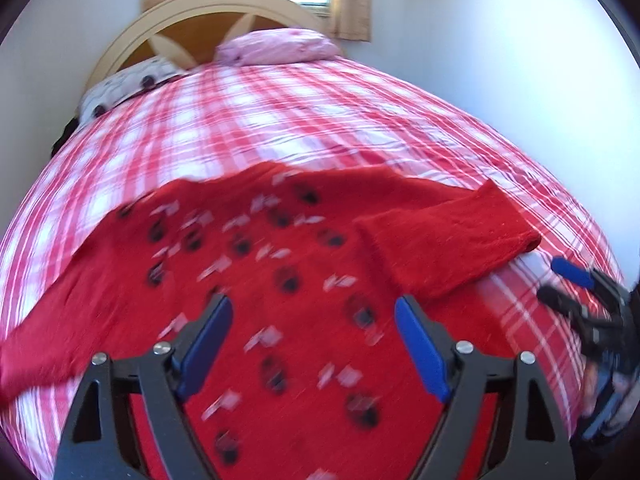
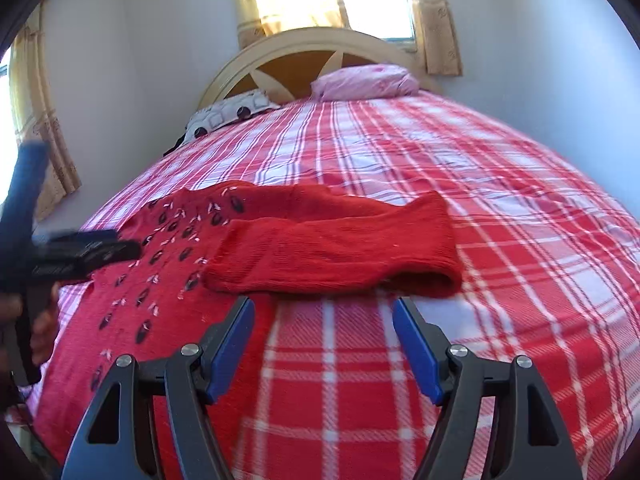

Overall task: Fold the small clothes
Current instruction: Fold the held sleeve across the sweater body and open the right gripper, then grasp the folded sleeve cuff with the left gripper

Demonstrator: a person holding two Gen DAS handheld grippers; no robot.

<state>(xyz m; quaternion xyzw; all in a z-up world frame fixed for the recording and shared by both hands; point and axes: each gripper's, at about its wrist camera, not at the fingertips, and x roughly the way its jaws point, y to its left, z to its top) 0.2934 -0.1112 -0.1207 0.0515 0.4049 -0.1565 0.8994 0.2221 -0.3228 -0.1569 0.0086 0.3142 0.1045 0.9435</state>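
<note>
A small red knit sweater (image 1: 280,280) with dark and white pattern marks lies flat on the plaid bed. Its right sleeve (image 1: 448,240) is folded across the body; the same sleeve shows in the right wrist view (image 2: 332,256). The left sleeve (image 1: 44,340) stretches out toward the left. My left gripper (image 1: 314,344) is open and empty, hovering over the sweater's body. My right gripper (image 2: 324,344) is open and empty, above the bedspread just in front of the folded sleeve. Each gripper appears in the other's view: the right (image 1: 576,284) and the left (image 2: 80,248).
The bed has a red and white plaid cover (image 2: 480,200). A pink pillow (image 2: 364,82) and a white patterned pillow (image 2: 228,114) lie by the curved headboard (image 2: 288,52). A curtained window is behind it. White walls flank the bed.
</note>
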